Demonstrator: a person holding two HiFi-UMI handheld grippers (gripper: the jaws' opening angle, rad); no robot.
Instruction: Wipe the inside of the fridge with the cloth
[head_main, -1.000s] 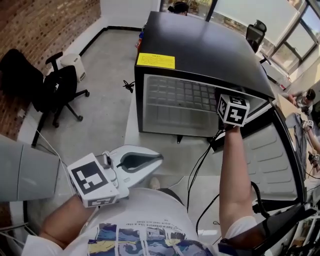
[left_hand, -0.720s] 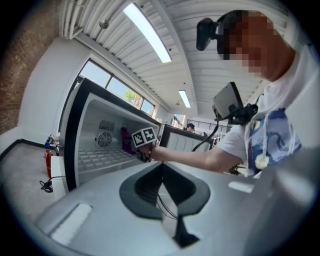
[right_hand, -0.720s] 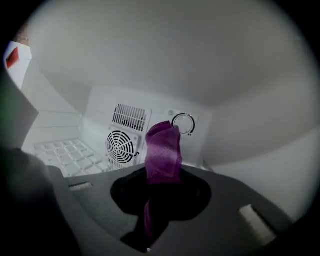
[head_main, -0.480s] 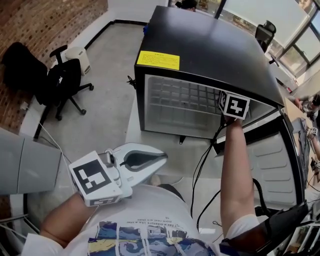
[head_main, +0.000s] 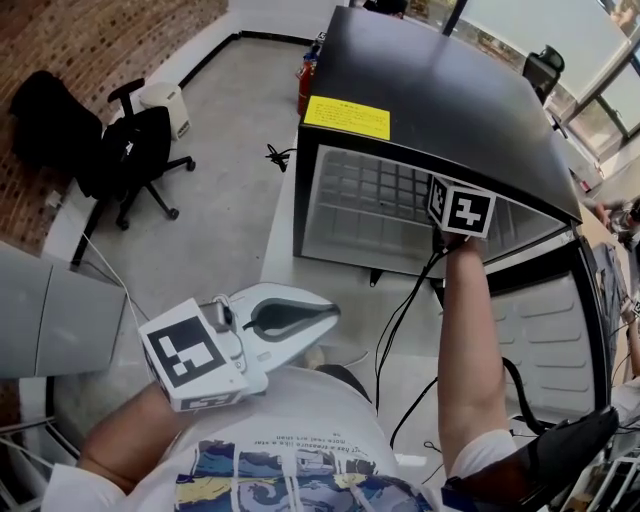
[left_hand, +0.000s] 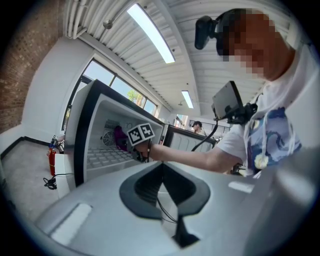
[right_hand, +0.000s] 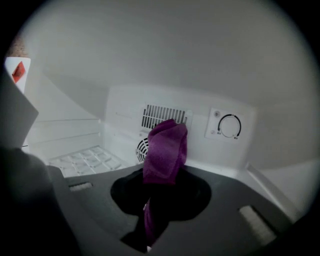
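Right tongs (right_hand: 157, 192) are clamped on the purple cloth (right_hand: 165, 150), deep inside the fridge (head_main: 440, 110) at 1 o'clock in the head view, near the back-wall vent (right_hand: 162, 116). Left tongs (head_main: 300, 318) are pressed together with nothing in them, down at 7 o'clock.

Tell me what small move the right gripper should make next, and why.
Probably ease the right gripper forward until the purple fabric cloth clamped in it meets the fridge's white back wall by the slotted vent. The cloth seems short of that wall, so no wiping happens yet.
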